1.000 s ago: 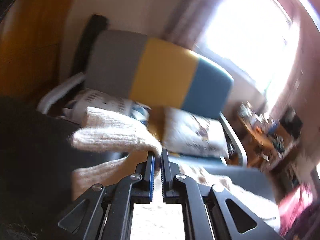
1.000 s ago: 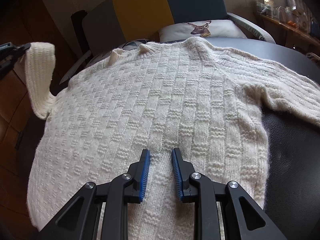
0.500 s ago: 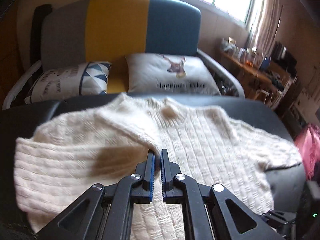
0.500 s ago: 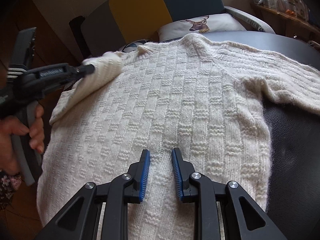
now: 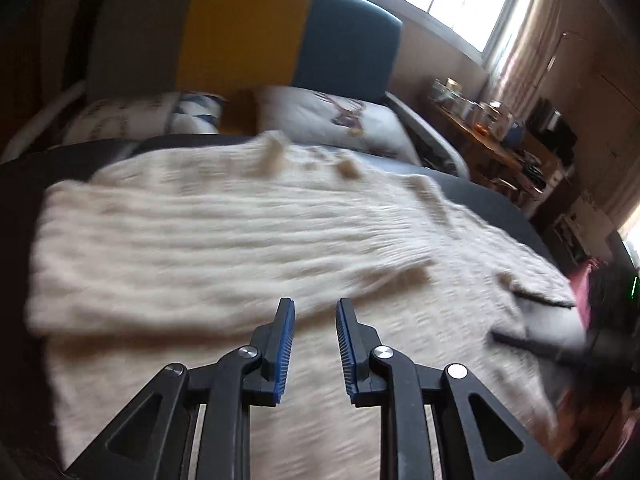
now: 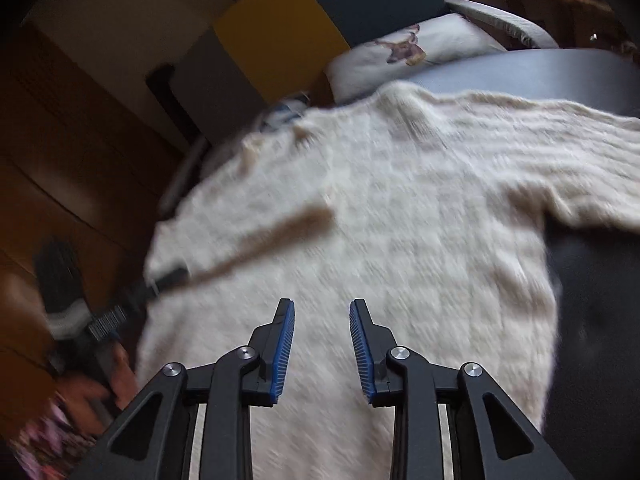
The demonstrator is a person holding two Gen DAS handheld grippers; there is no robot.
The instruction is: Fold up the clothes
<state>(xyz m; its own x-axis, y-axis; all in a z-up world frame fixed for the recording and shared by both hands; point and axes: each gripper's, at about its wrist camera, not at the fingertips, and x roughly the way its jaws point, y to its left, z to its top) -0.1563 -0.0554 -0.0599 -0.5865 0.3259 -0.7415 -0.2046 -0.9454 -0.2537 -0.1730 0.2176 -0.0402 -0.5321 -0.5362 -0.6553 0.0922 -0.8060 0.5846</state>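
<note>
**A:** On the dark table lies the cream knit sweater, spread flat, with one sleeve folded across its chest. Behind it sits a chair in grey, yellow and blue, holding a deer cushion.

**B:** What about the grippers?

**A:** The left gripper has its blue pads apart with nothing between them, just above the knit. The right gripper is spread too, empty, over the sweater's lower body.

**B:** Is that the left one in the right view?

**A:** Yep, at the sweater's left edge, a hand on its handle. It's blurry, so maybe touching the fabric, can't say.
</note>
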